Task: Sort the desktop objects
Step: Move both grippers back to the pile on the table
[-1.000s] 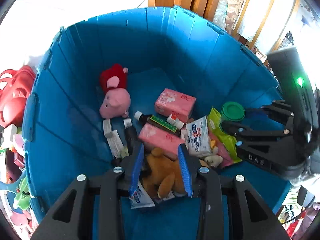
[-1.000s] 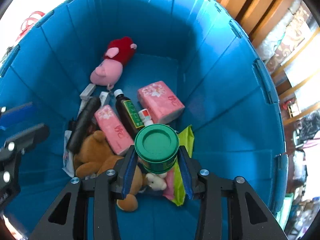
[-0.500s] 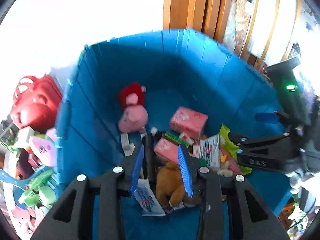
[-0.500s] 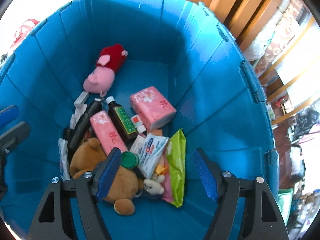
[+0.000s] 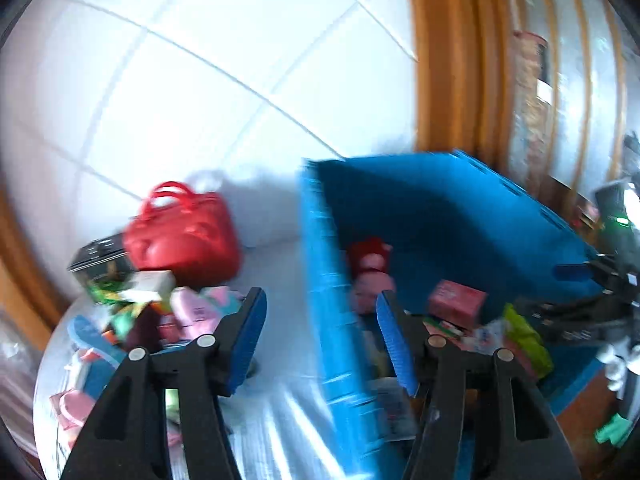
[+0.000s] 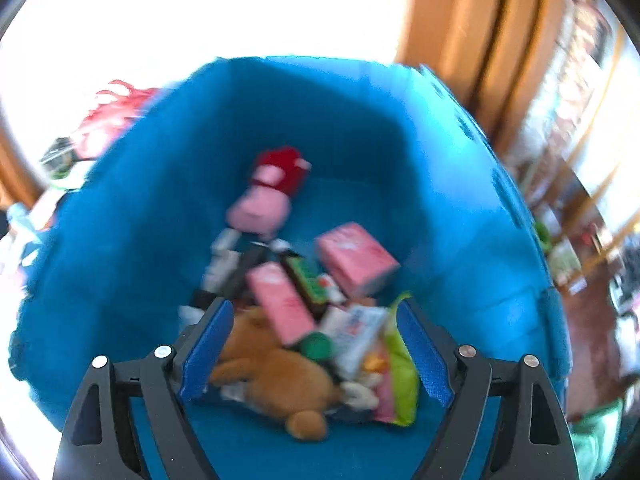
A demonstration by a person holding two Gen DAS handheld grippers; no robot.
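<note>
Unsorted pile (image 5: 132, 320) lies left of the blue bin (image 5: 328, 320). Left gripper (image 5: 320, 340) is opening, nothing between its jaws — aim it at one separate item. Right gripper (image 6: 316, 356) over the bin, opening, empty — lift clear first.

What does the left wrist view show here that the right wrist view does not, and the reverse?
Only the left wrist view shows the heap of small unsorted items on the white tabletop and the opening left gripper. Only the right wrist view shows the brown teddy bear, the green-capped jar and the opening right gripper, nothing held. Both show the blue plastic bin, pink pig plush and red handbag.
</note>
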